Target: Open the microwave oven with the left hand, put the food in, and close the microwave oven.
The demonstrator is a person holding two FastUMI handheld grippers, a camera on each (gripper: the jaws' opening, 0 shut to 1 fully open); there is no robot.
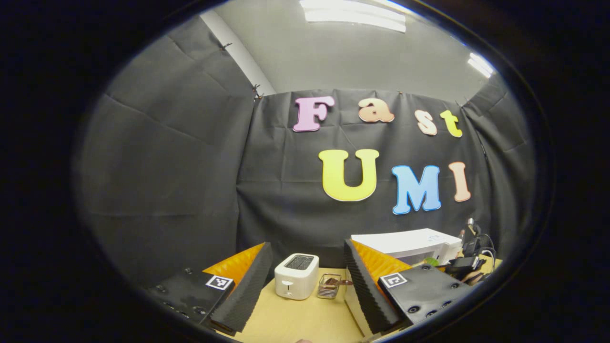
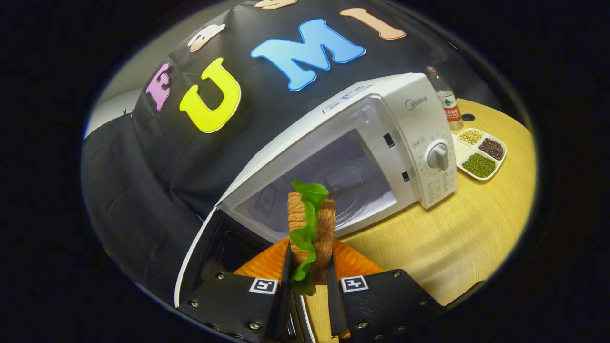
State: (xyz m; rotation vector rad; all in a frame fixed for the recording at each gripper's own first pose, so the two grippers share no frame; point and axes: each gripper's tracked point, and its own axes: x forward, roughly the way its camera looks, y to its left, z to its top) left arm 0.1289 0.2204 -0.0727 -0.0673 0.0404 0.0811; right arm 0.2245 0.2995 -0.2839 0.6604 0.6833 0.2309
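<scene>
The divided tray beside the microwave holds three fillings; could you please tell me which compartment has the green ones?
The largest compartment, nearest the camera, holds the green beans; the others hold pale and dark ones.

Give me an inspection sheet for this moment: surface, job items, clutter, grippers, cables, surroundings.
Surface: light wooden table, bare in front of the microwave.
Job's things: white microwave, door swung open, cavity lit; sandwich with green lettuce held upright in front of the opening, not yet inside.
Clutter: white toaster; small clear container beside it; divided tray of beans; bottle behind the tray.
Grippers: right gripper shut on the sandwich; left gripper open, holding nothing, facing the toaster.
Cables: dark cables and a black adapter right of the microwave in the left gripper view.
Surroundings: black cloth wall, ceiling lights.
</scene>
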